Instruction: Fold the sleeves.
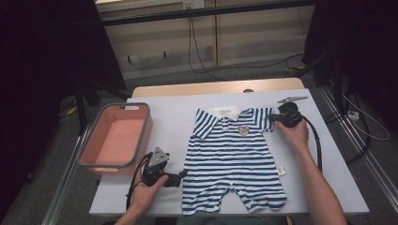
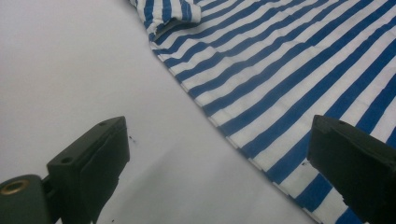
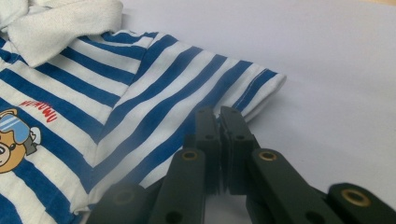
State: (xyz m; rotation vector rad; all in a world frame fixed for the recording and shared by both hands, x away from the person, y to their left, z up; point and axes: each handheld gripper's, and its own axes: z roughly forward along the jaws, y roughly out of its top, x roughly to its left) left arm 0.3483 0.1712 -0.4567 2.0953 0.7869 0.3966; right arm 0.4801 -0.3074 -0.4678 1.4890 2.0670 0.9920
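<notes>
Striped romper point(image 1: 233, 157) flat on the desk point(image 1: 324, 178)
Soft blue-white cotton, white collar, bear badge — right hand-held gripper point(image 3: 219, 116) pinched closed on the sleeve edge; left hand-held gripper point(image 2: 219, 154) wide open, holding nothing.

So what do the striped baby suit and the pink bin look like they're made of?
Baby suit: soft knit cloth, likely cotton, matte; the sleeve shows stitched hems and a fuzzy white collar. Pink bin: smooth matte walls with a grey rim, probably plastic or silicone; can't tell which.

A lab or recording studio rather than a home: the white-covered desk point(image 1: 324, 187) stands on grey carpet between black curtains point(image 1: 42, 70), with aluminium rails point(image 1: 371, 164) at its sides and loose cables point(image 1: 197, 51) trailing past plain wall panels behind.
</notes>
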